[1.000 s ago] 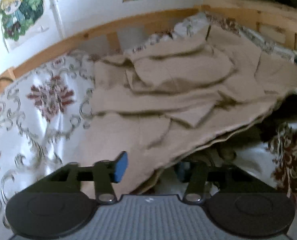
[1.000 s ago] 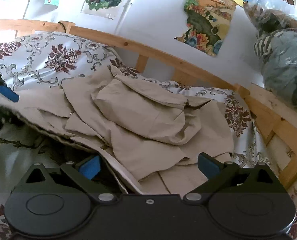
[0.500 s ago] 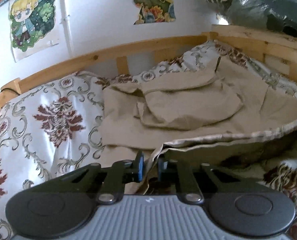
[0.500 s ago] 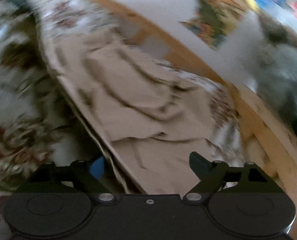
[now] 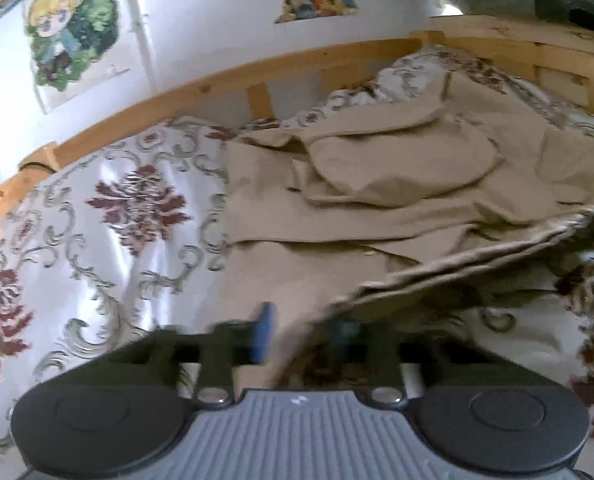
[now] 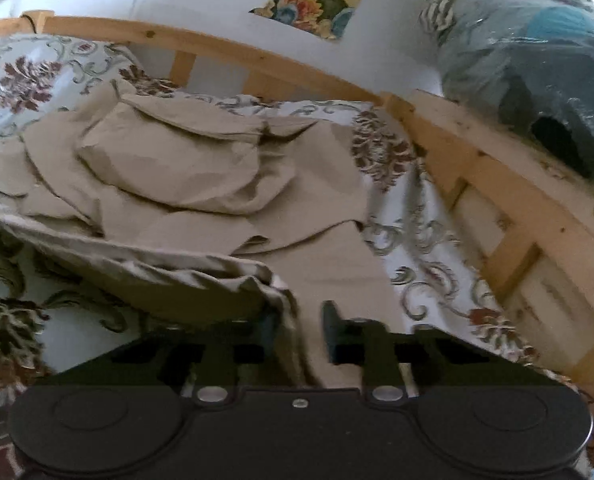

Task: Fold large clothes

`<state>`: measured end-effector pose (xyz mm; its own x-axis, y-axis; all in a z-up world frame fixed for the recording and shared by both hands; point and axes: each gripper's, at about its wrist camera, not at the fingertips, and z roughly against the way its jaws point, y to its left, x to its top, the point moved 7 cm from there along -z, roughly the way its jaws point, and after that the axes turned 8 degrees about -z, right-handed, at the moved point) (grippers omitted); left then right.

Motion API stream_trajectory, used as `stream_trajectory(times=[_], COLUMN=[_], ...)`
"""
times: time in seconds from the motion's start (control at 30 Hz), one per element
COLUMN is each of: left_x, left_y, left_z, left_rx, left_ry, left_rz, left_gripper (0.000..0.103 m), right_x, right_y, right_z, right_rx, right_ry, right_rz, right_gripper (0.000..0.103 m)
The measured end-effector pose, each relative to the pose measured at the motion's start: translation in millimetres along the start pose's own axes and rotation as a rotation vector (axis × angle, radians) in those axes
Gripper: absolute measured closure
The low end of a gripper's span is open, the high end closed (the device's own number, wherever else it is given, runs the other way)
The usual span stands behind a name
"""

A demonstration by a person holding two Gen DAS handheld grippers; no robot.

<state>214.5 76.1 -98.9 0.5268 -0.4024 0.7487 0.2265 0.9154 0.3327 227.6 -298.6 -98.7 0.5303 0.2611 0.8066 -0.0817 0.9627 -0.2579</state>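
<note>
A large beige garment (image 5: pixel 377 184) lies crumpled on a bed with a floral cover (image 5: pixel 109 220). Its near hem is lifted off the bed. In the left wrist view my left gripper (image 5: pixel 303 334) has its jaws partly apart, with the hem's left end draped between them; the image is blurred there. In the right wrist view the garment (image 6: pixel 185 168) spreads ahead, and my right gripper (image 6: pixel 301 328) is narrowed around the hem's right end, which runs between its fingers with a small gap showing.
A wooden bed rail (image 5: pixel 225 80) runs along the back and continues down the right side (image 6: pixel 497 200). Posters (image 5: pixel 73 28) hang on the white wall. A plastic-wrapped bundle (image 6: pixel 537 52) sits on the rail at right.
My left gripper shut on the hem, then its jaws widened again. My right gripper narrowed from wide open onto the hem's right end. The hem rose off the bed.
</note>
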Motion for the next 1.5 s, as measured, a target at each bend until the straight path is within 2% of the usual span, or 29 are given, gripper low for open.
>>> stream_trajectory(times=[0.13,0.23,0.3,0.43,0.53,0.6,0.67,0.77,0.87,0.97,1.03,1.1,1.17,1.23,1.27,1.33,1.4,1.47,1.5], left_x=[9,17,21,31,36,42,51,68,86,102,107,106,101,94,89,82,74,71,71], left_y=[-4,2,11,27,39,47,52,55,56,60,59,55,52,48,47,46,46,46,46], left_z=[14,33,51,92,116,122,118,92,52,4,-29,-65,-93,-116,-125,-139,-150,-155,-157], left_rx=[0.035,0.066,0.059,0.044,-0.001,-0.014,-0.034,-0.036,0.005,0.03,0.028,0.008,-0.003,-0.002,0.0,0.001,-0.006,-0.017,-0.017], left_ry=[-0.069,-0.129,-0.157,-0.209,-0.219,-0.206,-0.18,-0.117,-0.039,0.024,0.079,0.148,0.206,0.234,0.248,0.279,0.303,0.308,0.308], left_rz=[0.039,0.087,0.13,0.14,0.146,0.129,0.122,0.073,0.005,-0.033,-0.03,0.014,0.049,0.046,0.046,0.06,0.08,0.098,0.101], left_gripper=[0.099,0.1,0.1,0.101,0.101,0.101,0.101,0.1,0.1,0.1,0.1,0.099,0.099,0.099,0.099,0.099,0.099,0.098,0.098], right_x=[5,14,23,35,36,35,36,43,58,71,78,79,71,60,58,62,67,71,69], right_y=[6,1,-6,-15,-13,-11,-6,-3,-5,0,-1,-8,-16,-18,-18,-17,-16,-15,-14], right_z=[6,19,33,77,114,131,138,124,90,50,17,-14,-32,-37,-34,-18,2,10,8], right_rx=[-0.001,-0.03,-0.053,-0.11,-0.158,-0.168,-0.171,-0.148,-0.148,-0.202,-0.257,-0.287,-0.287,-0.294,-0.304,-0.31,-0.307,-0.308,-0.3], right_ry=[-0.038,-0.109,-0.167,-0.308,-0.411,-0.449,-0.47,-0.433,-0.37,-0.353,-0.333,-0.306,-0.279,-0.283,-0.315,-0.423,-0.557,-0.629,-0.625], right_rz=[0.016,0.014,0.003,0.015,0.072,0.079,0.095,0.089,0.044,0.118,0.161,0.129,0.033,-0.006,0.001,-0.008,-0.022,-0.015,-0.009], right_gripper=[0.098,0.099,0.1,0.1,0.1,0.1,0.1,0.1,0.1,0.098,0.078,0.032,0.015,0.015,0.014,0.004,0.001,0.001,0.001])
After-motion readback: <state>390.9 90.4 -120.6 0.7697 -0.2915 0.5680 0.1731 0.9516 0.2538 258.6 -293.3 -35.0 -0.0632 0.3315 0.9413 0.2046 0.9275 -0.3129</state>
